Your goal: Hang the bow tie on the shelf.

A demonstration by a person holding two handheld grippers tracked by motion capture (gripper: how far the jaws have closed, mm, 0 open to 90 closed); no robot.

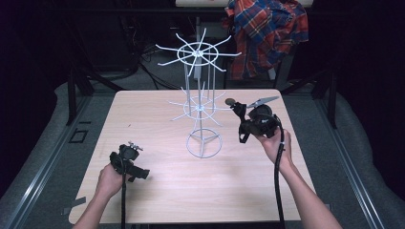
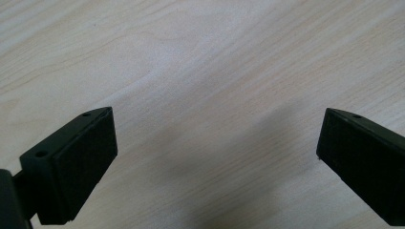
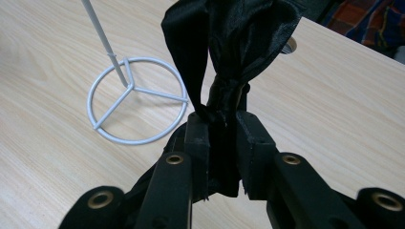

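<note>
The table (image 1: 157,191) is pale wood with a fine light-brown grain. At its centre the wire rack (image 1: 200,102) is white all over, spokes, post and ring base alike. At three o'clock from the rack, the right gripper (image 3: 223,125) is matte black with brass-coloured rivets, and the glossy black fabric (image 3: 229,43) pinched in it has a satin sheen. At seven o'clock, the left gripper (image 2: 215,157) is black too. At one o'clock, beyond the table, the shirt (image 1: 267,33) is plaid: red, navy, white.

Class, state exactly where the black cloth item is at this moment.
The black cloth item is clamped between the jaws of the right gripper, held above the table on its right side, just right of the white wire rack.
</note>
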